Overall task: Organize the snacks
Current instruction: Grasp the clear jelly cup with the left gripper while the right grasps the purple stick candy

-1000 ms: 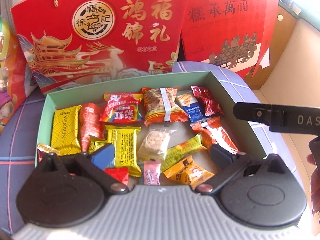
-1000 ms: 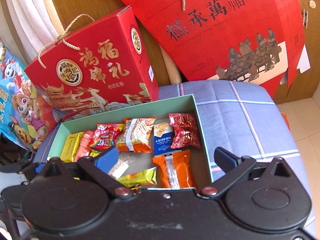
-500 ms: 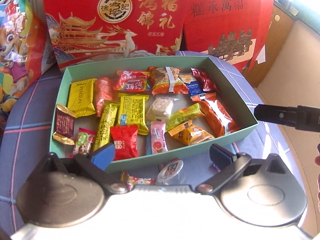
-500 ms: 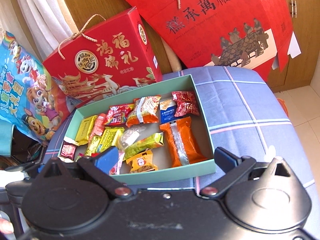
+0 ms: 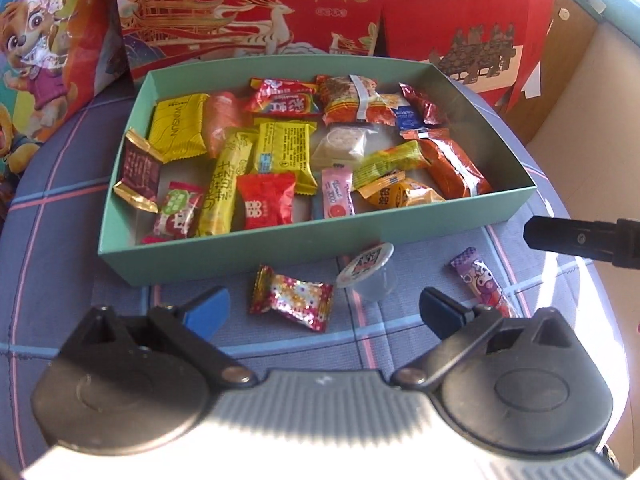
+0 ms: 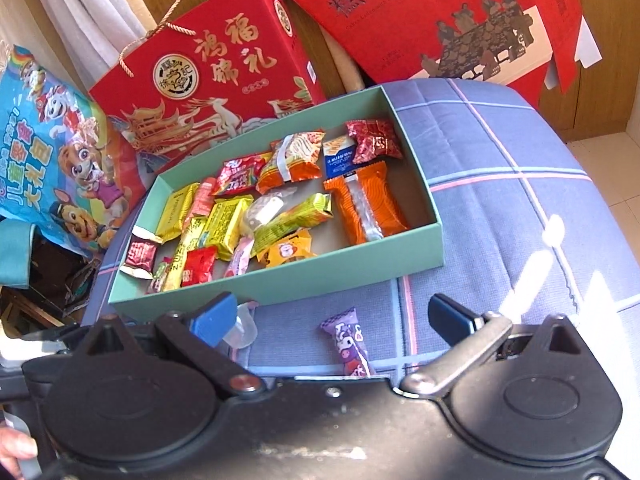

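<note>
A green box (image 5: 280,246) (image 6: 304,280) on the blue checked cloth holds several wrapped snacks. Three snacks lie loose on the cloth in front of it: a red flowered candy (image 5: 292,298), a clear jelly cup (image 5: 370,270) (image 6: 242,326), and a purple stick snack (image 5: 482,282) (image 6: 350,344). My left gripper (image 5: 324,312) is open and empty, just above the flowered candy. My right gripper (image 6: 336,320) is open and empty, over the purple snack; one of its fingers (image 5: 580,236) shows at the right of the left wrist view.
Two red gift boxes (image 6: 208,72) (image 6: 432,16) stand behind the green box. A cartoon-printed bag (image 6: 52,160) leans at the left. The cloth-covered table's edge (image 6: 600,208) curves down at the right, with floor beyond.
Both grippers have pulled back from over the box toward the near side. The three loose snacks in front of the box have come into view.
</note>
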Available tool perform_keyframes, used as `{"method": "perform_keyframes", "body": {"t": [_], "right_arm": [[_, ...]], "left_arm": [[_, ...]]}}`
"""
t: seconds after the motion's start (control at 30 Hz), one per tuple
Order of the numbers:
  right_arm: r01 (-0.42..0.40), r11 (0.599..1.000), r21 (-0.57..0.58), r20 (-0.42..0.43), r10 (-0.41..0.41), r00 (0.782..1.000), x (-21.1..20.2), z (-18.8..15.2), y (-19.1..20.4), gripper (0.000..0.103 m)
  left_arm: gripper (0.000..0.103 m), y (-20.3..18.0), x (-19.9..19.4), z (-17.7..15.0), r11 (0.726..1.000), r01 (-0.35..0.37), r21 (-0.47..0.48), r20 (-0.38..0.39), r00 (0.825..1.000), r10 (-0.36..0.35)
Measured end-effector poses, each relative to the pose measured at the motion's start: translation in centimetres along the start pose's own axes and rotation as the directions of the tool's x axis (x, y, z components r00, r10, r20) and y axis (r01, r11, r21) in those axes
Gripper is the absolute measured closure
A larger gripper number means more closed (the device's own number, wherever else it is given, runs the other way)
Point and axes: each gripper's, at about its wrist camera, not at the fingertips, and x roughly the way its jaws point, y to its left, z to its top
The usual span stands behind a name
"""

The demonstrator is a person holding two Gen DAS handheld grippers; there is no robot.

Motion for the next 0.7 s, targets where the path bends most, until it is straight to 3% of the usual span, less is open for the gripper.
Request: {"method": "perform_keyframes", "body": {"t": [0.1,0.17,0.3,0.4,0.47,0.53,0.57,0.63,0.7], "right_arm": [[0.039,0.999,-0.012,-0.019,-0.04,0.999,0.4,-0.7,0.0,0.006],[0.048,0.999,-0.02,-0.039,-0.049,0.998,0.9,-1.2,-0.1,0.02],[0.087,0.993,-0.074,-0.056,-0.092,0.994,2.1,-2.4,0.2,0.027],[0.112,0.984,-0.137,-0.073,-0.123,0.99,3.4,-3.1,0.8,0.045],[0.129,0.977,-0.171,-0.088,-0.145,0.985,4.2,-3.6,1.1,0.066],[0.162,0.956,-0.246,-0.061,-0.182,0.981,4.4,-4.2,1.9,0.078],[0.168,0.948,-0.271,-0.055,-0.189,0.98,4.3,-4.4,2.2,0.089],[0.135,0.959,-0.247,-0.064,-0.156,0.986,3.9,-4.5,1.9,0.09],[0.132,0.964,-0.231,-0.058,-0.149,0.987,3.5,-4.8,1.4,0.09]], "left_arm": [[0.0,0.3,0.7,-0.4,1.0,0.011,-0.008,-0.02,1.0,-0.011],[0.0,0.7,1.1,-0.7,0.999,0.023,-0.026,-0.027,0.999,-0.024],[0.0,1.1,1.9,-1.2,0.999,0.026,-0.041,-0.041,0.999,-0.028],[0.0,0.8,2.2,-1.3,1.0,0.016,-0.016,-0.037,0.999,-0.016],[0.0,0.4,2.3,-1.1,1.0,-0.001,0.008,-0.032,1.0,0.001],[0.002,0.1,2.5,-0.9,1.0,-0.002,0.026,-0.027,1.0,0.003],[0.005,0.0,2.6,-0.8,0.999,0.002,0.035,-0.028,1.0,-0.001],[0.012,-0.5,3.0,-0.4,0.999,0.009,0.051,-0.032,0.999,-0.007],[0.026,-1.2,3.4,-0.1,0.998,0.015,0.068,-0.028,1.0,-0.013]]}}
